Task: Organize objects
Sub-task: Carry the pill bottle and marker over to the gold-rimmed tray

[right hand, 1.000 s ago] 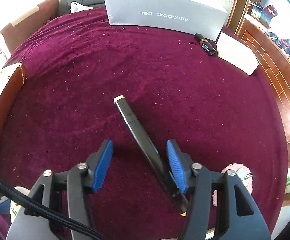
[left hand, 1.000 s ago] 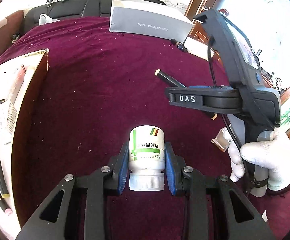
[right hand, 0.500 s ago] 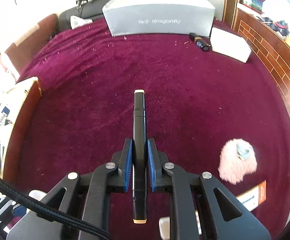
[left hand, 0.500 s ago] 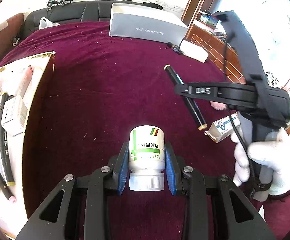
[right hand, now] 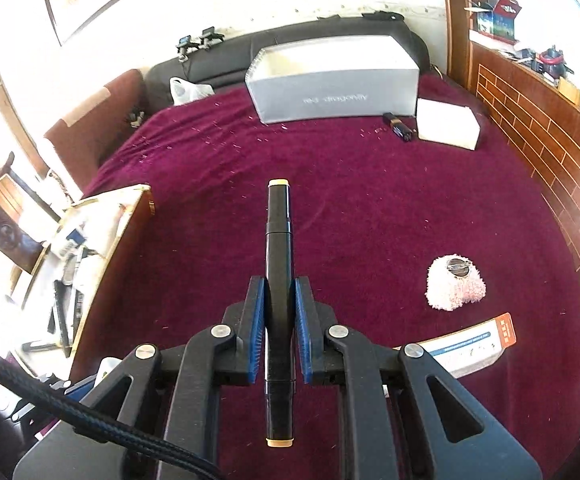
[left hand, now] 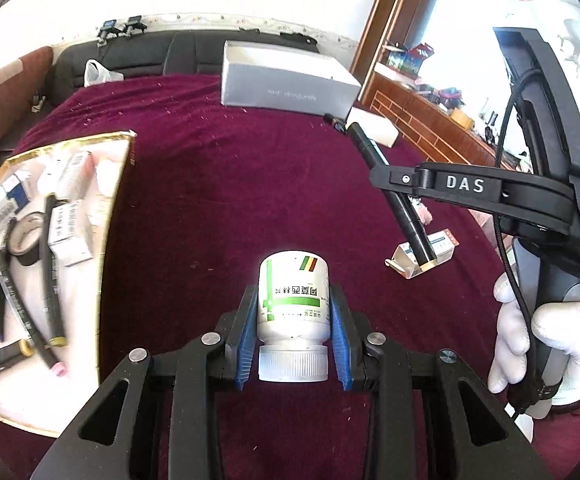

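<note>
My left gripper is clamped on a white bottle, cap toward the camera, label with green band facing up; the blue pads press both its sides and the bottle hangs clear above the maroon cloth that covers the surface.

My right gripper is closed tight on a black marker. I see the marker run straight along the fingers, its tan tip pointing away and the other tan end near the camera. From the left wrist view the same marker slants in the air, pinched by the right gripper, whose handle is held by a white-gloved hand.

At the left edge of the cloth lies a gold-rimmed tray holding several markers, a roll of black tape and small white cartons.

On the cloth, well apart from the tray, I see:
- a grey box at the far side
- a white box just beside it, with a small dark item between the 2
- a pink fluffy thing on the right
- a flat carton with an orange end near my right gripper
</note>
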Tool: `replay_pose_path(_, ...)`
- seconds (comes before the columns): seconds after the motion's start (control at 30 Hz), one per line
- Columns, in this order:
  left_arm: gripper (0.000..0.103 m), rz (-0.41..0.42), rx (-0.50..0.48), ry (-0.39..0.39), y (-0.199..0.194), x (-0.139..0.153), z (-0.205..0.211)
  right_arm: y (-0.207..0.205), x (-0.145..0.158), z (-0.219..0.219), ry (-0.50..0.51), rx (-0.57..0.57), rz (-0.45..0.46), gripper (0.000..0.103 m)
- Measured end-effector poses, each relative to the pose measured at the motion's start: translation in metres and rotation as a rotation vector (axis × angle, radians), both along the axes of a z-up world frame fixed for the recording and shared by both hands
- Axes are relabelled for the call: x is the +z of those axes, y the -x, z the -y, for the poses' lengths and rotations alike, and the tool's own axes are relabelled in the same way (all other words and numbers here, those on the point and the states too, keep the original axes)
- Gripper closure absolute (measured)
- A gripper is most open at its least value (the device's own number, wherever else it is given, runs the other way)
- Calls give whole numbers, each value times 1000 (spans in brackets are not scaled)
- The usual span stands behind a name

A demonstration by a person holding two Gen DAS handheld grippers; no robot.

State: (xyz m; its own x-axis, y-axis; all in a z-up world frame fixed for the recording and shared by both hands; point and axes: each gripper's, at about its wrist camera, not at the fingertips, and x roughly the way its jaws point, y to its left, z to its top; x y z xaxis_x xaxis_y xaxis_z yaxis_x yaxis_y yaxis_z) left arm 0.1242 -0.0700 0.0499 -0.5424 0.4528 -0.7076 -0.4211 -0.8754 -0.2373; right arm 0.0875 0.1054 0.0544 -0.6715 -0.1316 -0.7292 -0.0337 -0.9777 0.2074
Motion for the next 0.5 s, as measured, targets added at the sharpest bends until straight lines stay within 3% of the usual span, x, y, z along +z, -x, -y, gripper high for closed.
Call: replay_pose_path(0.5,74,-60,197,-42,-6,14,106,-18,30,80,46,140,-69,90)
